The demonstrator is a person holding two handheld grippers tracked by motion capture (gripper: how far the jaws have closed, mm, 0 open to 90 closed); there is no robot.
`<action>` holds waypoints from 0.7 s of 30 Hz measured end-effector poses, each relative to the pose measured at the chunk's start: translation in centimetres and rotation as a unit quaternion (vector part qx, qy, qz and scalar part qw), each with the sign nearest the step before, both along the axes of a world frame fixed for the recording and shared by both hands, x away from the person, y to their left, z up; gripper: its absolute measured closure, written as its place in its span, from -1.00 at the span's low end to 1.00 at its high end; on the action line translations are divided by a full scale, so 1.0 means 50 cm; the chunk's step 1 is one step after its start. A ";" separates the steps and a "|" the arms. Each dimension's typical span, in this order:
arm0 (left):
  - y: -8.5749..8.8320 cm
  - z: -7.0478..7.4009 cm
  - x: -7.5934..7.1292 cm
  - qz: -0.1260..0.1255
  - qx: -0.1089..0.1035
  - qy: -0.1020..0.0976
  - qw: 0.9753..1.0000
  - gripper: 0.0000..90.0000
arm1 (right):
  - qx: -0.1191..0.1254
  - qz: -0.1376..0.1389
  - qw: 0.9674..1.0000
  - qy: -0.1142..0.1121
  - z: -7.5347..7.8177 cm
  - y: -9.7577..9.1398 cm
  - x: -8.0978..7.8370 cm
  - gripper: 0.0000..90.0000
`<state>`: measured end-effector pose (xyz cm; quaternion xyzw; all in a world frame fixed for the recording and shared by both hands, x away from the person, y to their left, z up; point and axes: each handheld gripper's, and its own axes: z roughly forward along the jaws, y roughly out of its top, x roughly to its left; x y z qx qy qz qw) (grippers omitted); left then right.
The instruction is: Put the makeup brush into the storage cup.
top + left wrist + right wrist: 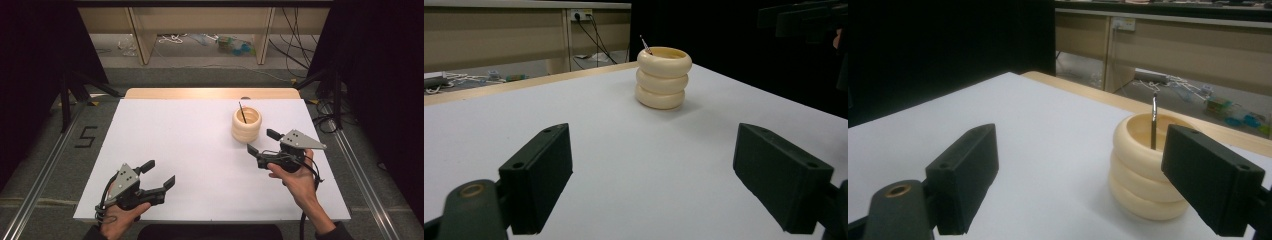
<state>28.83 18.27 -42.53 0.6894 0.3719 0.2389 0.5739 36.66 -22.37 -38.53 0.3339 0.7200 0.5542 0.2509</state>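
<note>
Looking down from the high view, we hold the right gripper (259,141) just beside the cup (246,125), its jaws apart and empty and aimed toward it, which we judge to be the start of a reach for the cup or for the thin dark stick (242,113) leaning inside. The cup stands upright on the far right part of the white table (200,150), well apart from the left gripper (161,174), which rests near the front edge with its jaws also apart and nothing between them, probably kept back to leave the other hand room. Turning to the left gripper view, we see the cup (663,77) far across the matte, smooth white table (624,160), shaped like three cream rings stacked one on another, with a soft, slightly glossy surface; the tip of the stick (645,45) pokes above its rim, and both black jaws stand wide, blocky and flat-faced. From the right gripper view, the cup (1140,175) sits close, partly behind the right-hand jaw rather than squarely between the two, so we judge the gripper needs to shift before closing. The stick (1153,120) looks slim and metallic, standing nearly upright against the inner wall.
</note>
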 end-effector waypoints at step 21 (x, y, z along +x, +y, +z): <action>0.001 0.001 0.000 0.000 0.002 -0.002 1.000 -0.65 | 0.013 0.025 1.000 0.007 -0.029 0.009 -0.048 -0.64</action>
